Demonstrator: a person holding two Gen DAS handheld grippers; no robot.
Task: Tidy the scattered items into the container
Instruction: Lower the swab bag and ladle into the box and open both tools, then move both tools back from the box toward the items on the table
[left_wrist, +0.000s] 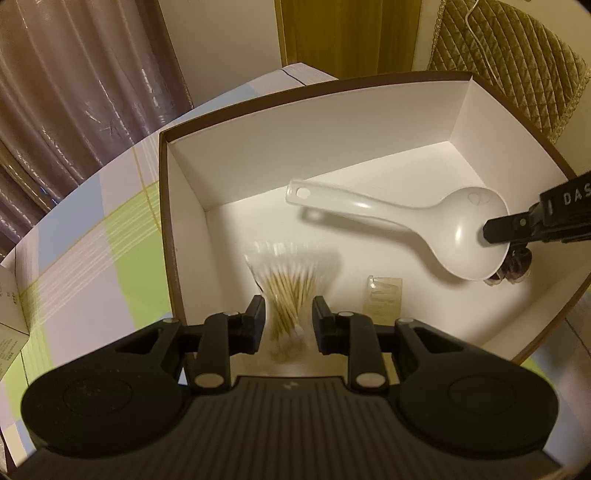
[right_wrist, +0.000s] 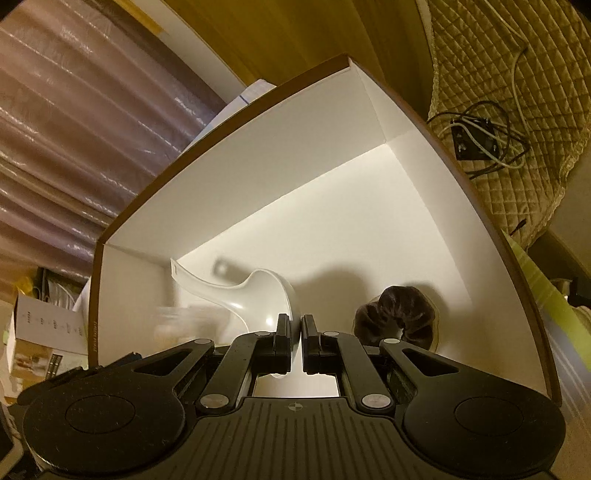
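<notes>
A white box with a brown rim (left_wrist: 192, 173) stands on a checked tablecloth. My left gripper (left_wrist: 289, 319) is open over the box, a clear pack of cotton swabs (left_wrist: 290, 291) between and just beyond its fingers, blurred. My right gripper (right_wrist: 296, 334) is shut on the bowl edge of a white plastic rice scoop (right_wrist: 255, 301), held above the box floor. The scoop also shows in the left wrist view (left_wrist: 406, 225), with a right finger (left_wrist: 506, 229) on its bowl. A dark brown scrunchie (right_wrist: 397, 315) and a small clear packet (left_wrist: 382, 295) lie in the box.
The checked tablecloth (left_wrist: 92, 251) lies left of the box. A quilted gold chair cover (right_wrist: 491, 92) with tangled cables (right_wrist: 484, 136) is behind the box on the right. Curtains (left_wrist: 74, 92) hang at the left. A printed carton (right_wrist: 44, 332) stands left of the box.
</notes>
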